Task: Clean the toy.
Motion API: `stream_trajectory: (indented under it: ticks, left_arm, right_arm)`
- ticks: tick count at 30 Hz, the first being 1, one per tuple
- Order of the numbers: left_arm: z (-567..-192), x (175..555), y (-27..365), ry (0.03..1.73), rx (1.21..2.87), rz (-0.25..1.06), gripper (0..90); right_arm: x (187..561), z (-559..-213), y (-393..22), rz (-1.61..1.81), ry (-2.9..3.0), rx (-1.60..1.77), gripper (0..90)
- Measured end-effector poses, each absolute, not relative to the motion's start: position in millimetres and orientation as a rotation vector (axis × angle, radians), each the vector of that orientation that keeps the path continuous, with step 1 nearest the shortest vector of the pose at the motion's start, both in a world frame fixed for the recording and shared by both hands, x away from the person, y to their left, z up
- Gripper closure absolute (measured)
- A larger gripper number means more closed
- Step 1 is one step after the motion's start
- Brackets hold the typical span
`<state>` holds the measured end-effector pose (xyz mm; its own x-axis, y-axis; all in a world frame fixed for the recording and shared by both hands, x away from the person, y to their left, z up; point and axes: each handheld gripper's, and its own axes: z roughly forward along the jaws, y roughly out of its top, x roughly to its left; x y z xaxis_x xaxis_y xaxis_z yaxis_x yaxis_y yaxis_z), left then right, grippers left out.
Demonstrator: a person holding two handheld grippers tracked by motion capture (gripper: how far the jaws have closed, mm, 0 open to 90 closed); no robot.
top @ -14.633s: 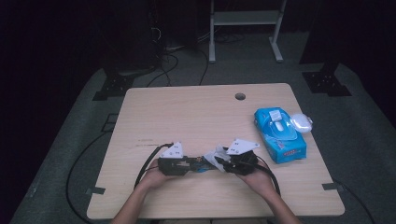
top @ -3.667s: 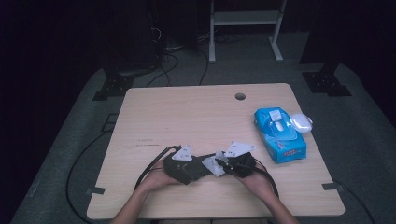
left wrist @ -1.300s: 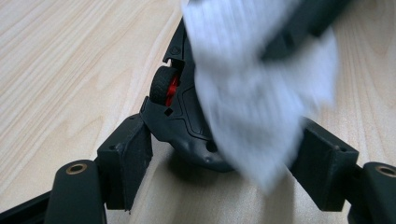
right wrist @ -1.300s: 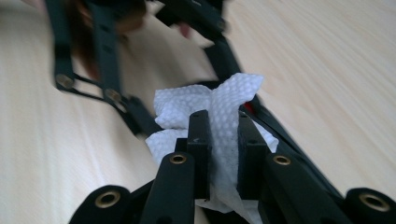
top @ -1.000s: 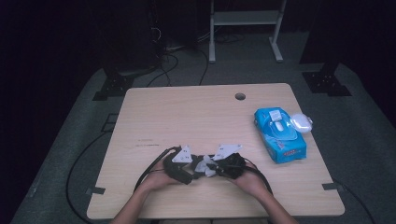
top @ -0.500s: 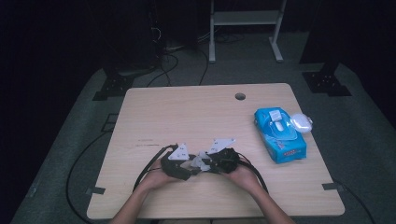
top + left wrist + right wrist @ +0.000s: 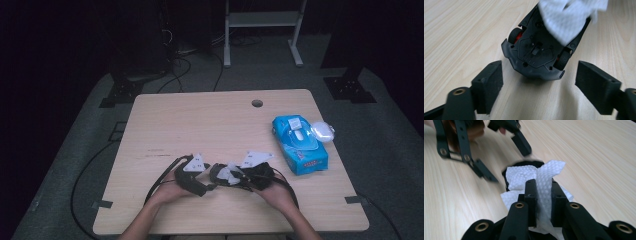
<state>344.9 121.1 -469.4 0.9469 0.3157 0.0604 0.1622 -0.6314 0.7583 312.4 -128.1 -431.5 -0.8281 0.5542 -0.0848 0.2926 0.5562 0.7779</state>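
The toy car (image 7: pixel 537 53) lies upside down on the table (image 7: pixel 200 125), near the front edge, between the two grippers, its black underside and red-hubbed wheels facing up.

Starting on the left: the left hand (image 7: pixel 167 192) holds the left gripper (image 7: pixel 539 82) low over the wood, aimed at the car's end. Its jaws stand wide apart and have just been opening; the car's end sits just ahead of the gap, and neither pad touches it.

To the middle now: a white paper wipe (image 7: pixel 569 17) drapes over the car's far end.

On to the right: the right gripper (image 7: pixel 543 200) has its jaws pinched tight together on that wipe, which bunches up between the pads and spills out above them. The right hand (image 7: pixel 277 195) backs it from the table's front edge.

Farther right, well apart from the action, a blue pack of wipes (image 7: pixel 299 145) lies near the table's right edge, with a small clear case (image 7: pixel 322 131) touching its far corner.
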Motion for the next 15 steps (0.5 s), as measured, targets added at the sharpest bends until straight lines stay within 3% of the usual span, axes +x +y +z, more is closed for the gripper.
stream_trajectory:
  ticks: [5,15]
  left_arm:
    - [-469,349,119,0.347,2.245,0.234,16.8]
    - [-472,351,116,0.355,2.227,0.241,11.0]
  right_arm:
    - [304,-437,-152,1.140,2.448,0.769,79.1]
    - [317,-447,-146,1.126,2.472,0.698,78.9]
